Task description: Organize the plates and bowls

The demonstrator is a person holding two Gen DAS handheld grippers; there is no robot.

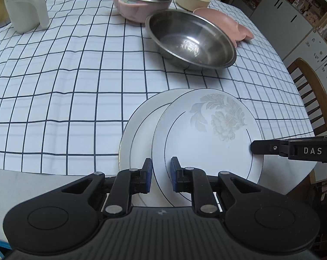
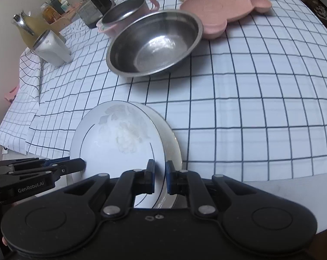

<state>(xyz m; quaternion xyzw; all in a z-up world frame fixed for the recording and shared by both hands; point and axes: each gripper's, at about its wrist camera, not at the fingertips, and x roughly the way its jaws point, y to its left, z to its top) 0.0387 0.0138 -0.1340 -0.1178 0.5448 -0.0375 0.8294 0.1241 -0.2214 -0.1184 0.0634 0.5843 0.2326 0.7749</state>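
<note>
You have both claws on the same thing here: the white round china plate with the pale grey flower print (image 1: 206, 134) is pinched by its rim on two opposite sides. Your left gripper (image 1: 161, 174) is clamped on the near-left edge, blue pads (image 1: 149, 169) either side of the rim, and your right gripper (image 2: 160, 176) is clamped on the other edge. Beneath it sits the larger white plate with the thin silver rim (image 1: 137, 125), offset so its left side sticks out, resting on the black-and-white checked tablecloth (image 1: 66, 86) near the table's front edge.

From the right wrist view, the right claw's outer pad looks very close to that lower plate's rim (image 2: 174, 149); whether it bites one rim or both, I cannot tell. If it has both, a lift could drag the bottom plate along and drop it.

Glazed china is slick and you grip only thin rim. Tilt one hand more than the other and the plate may twist out of the pads.

Ahead, the wide stainless steel bowl (image 1: 191, 39) sits just beyond the plates, with the pink plastic bear-shaped dish (image 1: 239, 29) touching behind it. Carry forward too low and the plate edge may clip that bowl's rim.
</note>
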